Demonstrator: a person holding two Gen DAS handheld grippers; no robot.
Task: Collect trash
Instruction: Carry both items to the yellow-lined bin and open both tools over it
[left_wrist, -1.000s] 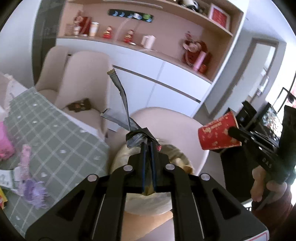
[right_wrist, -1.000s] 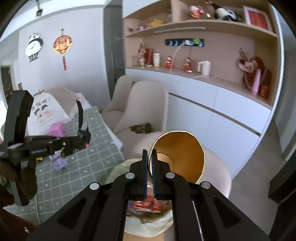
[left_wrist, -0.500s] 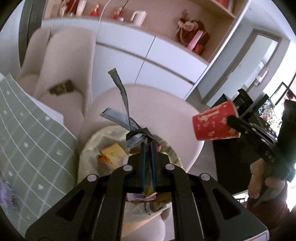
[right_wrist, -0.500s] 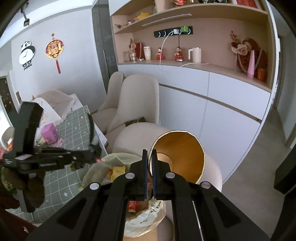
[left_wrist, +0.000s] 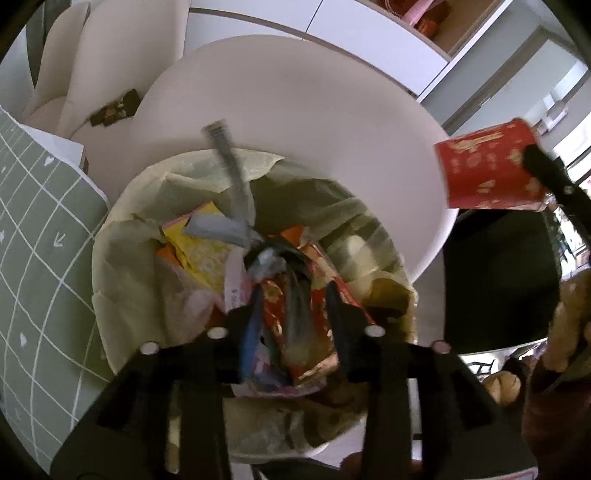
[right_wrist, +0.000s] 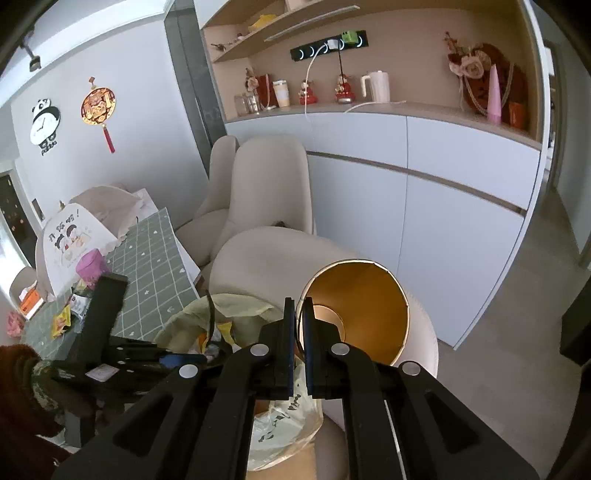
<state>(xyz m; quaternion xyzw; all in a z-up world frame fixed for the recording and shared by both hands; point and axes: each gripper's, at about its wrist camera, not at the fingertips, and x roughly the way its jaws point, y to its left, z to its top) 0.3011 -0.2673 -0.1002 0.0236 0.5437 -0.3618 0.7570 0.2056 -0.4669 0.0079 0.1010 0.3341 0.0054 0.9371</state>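
Observation:
A bin lined with a pale yellow bag (left_wrist: 122, 229) holds several wrappers and red packets. My left gripper (left_wrist: 293, 295) points down into it and its jaws are opening. The crumpled grey foil wrapper (left_wrist: 236, 206) sits loose between and above the fingers, blurred, and the pads do not press it. In the right wrist view the left gripper (right_wrist: 201, 358) hovers over the bag (right_wrist: 236, 306). My right gripper (right_wrist: 299, 314) is shut on the rim of a red paper cup (left_wrist: 487, 166), whose gold inside (right_wrist: 362, 306) faces the right wrist camera. The cup hangs to the right of the bin.
A table with a green checked cloth (left_wrist: 37, 221) lies left of the bin, with wrappers (right_wrist: 61, 321) and a pink cup (right_wrist: 90, 266) on it. Beige chairs (right_wrist: 269, 184) stand behind the bin, and white cabinets (right_wrist: 443, 166) line the wall.
My left gripper has dropped toward the bin and tipped down into it; its jaws have parted and the grey wrapper has slipped loose. The right gripper with the cup has come nearer the bin.

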